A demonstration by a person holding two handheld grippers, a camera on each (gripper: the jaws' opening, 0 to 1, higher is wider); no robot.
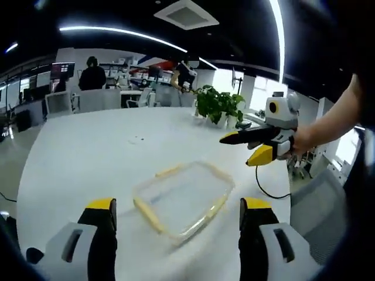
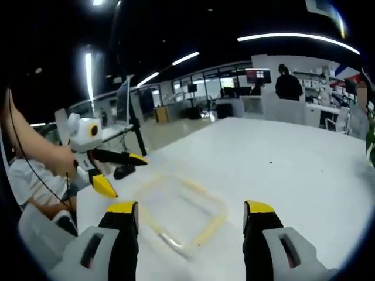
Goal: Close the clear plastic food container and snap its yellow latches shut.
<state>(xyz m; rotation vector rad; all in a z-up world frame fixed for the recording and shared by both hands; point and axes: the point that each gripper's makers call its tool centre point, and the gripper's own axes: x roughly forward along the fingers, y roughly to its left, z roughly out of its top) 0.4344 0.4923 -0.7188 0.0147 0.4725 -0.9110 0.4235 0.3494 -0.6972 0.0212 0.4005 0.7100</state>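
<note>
A clear plastic container [image 1: 183,200] with yellow latches [image 1: 148,215] is seen lying on the white table [image 1: 88,152], both tools held above it. The left tool [image 1: 176,228] and right tool [image 2: 191,225] are spread wide, empty. Each latch would best be pressed squarely downward.

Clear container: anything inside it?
Nothing visible inside the clear container; the white table shows through it. Motion blur could hide small contents in both views.
</note>
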